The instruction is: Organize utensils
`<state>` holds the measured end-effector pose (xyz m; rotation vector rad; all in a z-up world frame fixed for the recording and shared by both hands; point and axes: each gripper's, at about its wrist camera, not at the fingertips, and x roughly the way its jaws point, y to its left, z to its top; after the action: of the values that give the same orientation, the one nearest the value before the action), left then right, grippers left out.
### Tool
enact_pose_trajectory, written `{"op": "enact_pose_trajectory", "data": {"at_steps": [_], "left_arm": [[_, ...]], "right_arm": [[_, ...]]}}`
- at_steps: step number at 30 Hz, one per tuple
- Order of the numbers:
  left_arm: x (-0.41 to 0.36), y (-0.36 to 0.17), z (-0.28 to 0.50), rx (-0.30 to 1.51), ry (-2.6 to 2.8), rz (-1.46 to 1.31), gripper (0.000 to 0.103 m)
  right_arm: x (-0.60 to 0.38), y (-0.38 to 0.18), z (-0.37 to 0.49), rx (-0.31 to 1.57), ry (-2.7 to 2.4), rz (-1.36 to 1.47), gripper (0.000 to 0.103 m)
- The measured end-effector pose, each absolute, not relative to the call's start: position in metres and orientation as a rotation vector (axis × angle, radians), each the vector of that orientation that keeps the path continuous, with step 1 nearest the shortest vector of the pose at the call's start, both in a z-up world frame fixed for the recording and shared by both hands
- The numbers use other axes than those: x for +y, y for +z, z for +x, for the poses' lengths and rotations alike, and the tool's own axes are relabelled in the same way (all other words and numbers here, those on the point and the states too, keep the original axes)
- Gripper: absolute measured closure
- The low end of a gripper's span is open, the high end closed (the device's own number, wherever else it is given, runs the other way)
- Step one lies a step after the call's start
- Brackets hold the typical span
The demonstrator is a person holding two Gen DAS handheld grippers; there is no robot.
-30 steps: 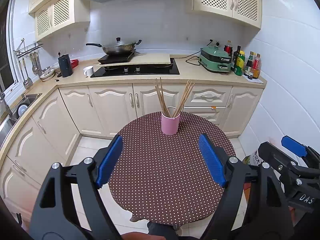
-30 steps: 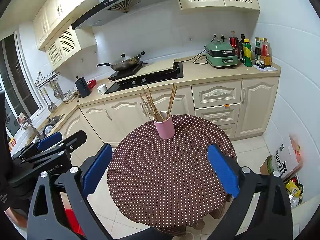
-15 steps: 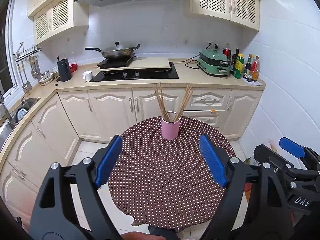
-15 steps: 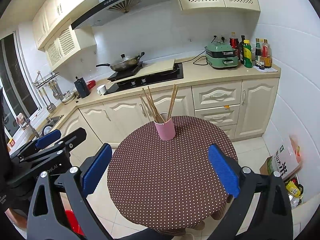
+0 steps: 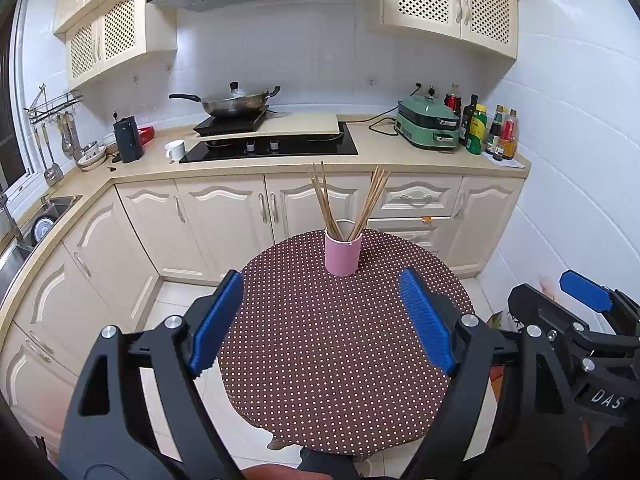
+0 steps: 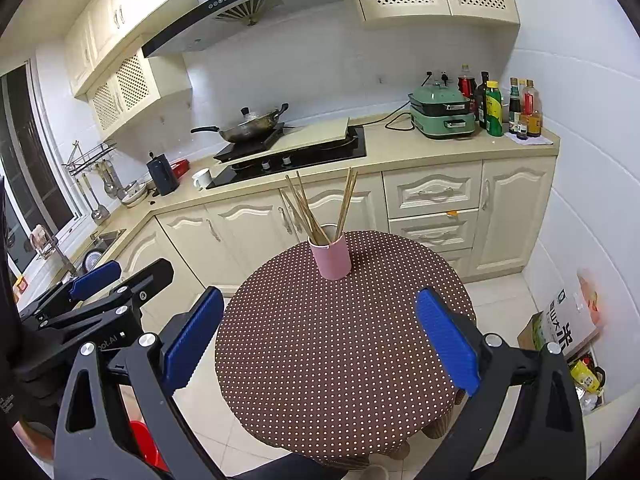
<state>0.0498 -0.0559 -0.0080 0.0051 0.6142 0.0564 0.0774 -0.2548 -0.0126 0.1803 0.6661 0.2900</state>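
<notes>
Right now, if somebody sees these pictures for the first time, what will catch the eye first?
First comes the round table in its brown dotted cloth, mid-frame, bare except for a pink cup of chopsticks at its far side. Next, the open left gripper and right gripper with blue pads, both empty over the near edge. Behind, a wok sits on the counter's cooktop.

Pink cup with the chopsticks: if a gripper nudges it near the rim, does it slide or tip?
Probably tips: the pink cup is tall and narrow, and the chopsticks lean well above its rim, likely making it top-heavy. The polka-dot tablecloth may grip its base. A low push looks safer.
</notes>
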Motion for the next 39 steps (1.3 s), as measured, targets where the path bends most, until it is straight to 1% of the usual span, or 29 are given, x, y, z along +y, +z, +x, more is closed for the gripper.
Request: {"op": "enact_pose_trajectory", "data": {"at_steps": [20, 39], "left_arm": [[-0.05, -0.013, 0.06, 0.622, 0.038, 0.032, 0.024], [-0.032, -0.019, 0.083, 0.648, -0.008, 0.009, 0.024]], "right_arm": [[-0.249, -0.015, 0.081, 0.66, 0.275, 0.191, 0.009], [-0.234, -0.021, 0.104, 0.691, 0.254, 0.195, 0.009]]}}
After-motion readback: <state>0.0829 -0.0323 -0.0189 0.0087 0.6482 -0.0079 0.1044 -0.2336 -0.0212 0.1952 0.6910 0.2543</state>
